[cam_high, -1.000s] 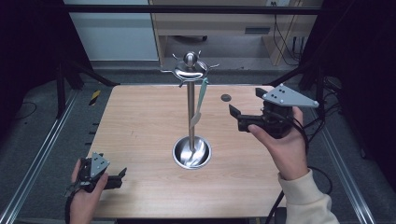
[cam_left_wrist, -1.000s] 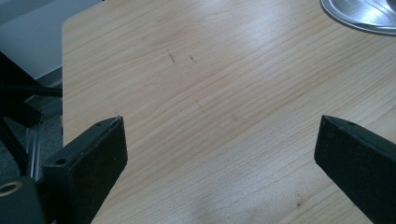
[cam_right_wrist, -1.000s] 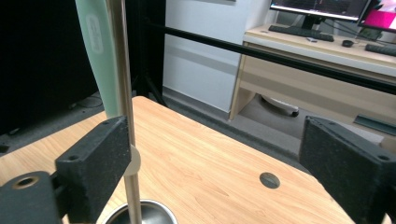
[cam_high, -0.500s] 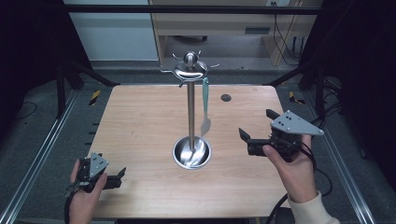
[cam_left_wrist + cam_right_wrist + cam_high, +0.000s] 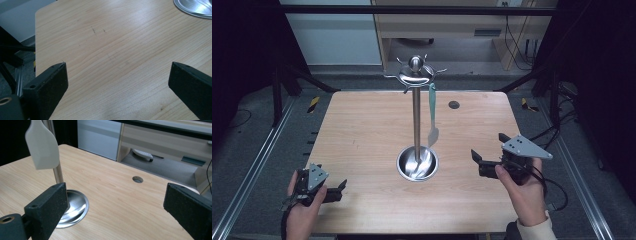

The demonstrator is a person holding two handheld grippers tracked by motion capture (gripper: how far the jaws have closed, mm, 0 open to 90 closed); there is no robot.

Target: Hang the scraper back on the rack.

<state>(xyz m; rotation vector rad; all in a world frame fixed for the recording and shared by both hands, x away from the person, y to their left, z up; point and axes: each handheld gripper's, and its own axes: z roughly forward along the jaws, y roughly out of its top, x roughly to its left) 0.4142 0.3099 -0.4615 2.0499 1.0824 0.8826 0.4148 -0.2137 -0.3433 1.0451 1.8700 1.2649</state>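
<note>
Dark framing and a pale cabinet stand behind the wooden table point(image 5: 362, 140), which has a small round hole point(image 5: 454, 105) near its far edge.

At the table's middle stands a steel utensil stand point(image 5: 416, 120): an upright pole rising from a shallow round base dish point(image 5: 417, 164) to a crown of hooks point(image 5: 414, 75) at the top. The dish looks meant to catch drips and steady the pole; it seems to hold nothing but reflections.

From one hook a spatula point(image 5: 432, 117) with a teal handle and a pale blade hangs straight down, just beside the pole, its blade clear of the dish. Hung like this it stays off the table and is easy to reach.

The right gripper point(image 5: 475, 161) rests low near the table's right side, released, jaws wide and holding nothing, aimed at the stand. The left gripper point(image 5: 339, 187) sits at the near left corner, likewise spread and bare, well apart from the stand.
</note>
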